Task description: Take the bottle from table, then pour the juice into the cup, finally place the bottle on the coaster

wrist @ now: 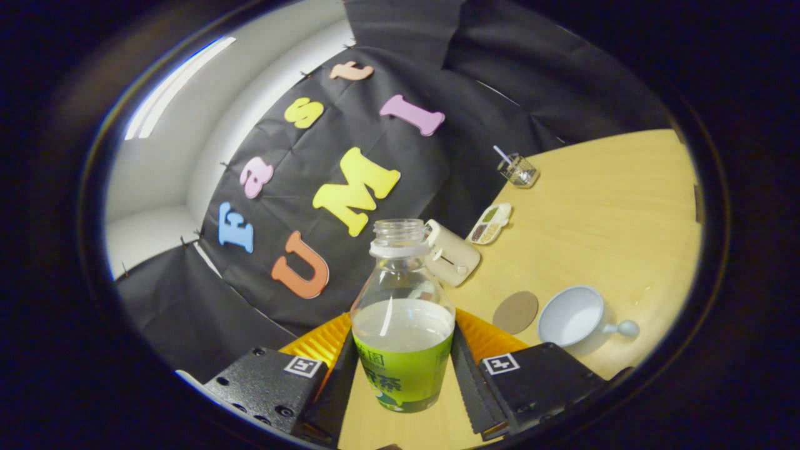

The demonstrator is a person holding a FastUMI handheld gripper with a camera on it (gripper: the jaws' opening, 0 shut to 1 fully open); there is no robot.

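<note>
At lower centre the uncapped bottle [403, 312], about half full, sits clamped between the gripper [403, 375] fingers, apparently lifted and tilted. Lower right, the cup [572, 315] looks empty beside the bare coaster [515, 312], so pouring and placing remain.

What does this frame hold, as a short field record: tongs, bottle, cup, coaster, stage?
tongs: shut on the bottle, one finger on each side
bottle: uncapped, partly full, tilted along with the view
cup: on the table, beyond the fingers, looks empty
coaster: bare, beside the cup
clutter: toaster-like box, divided dish, glass jar
stage: bottle held, pour not yet visible
</note>
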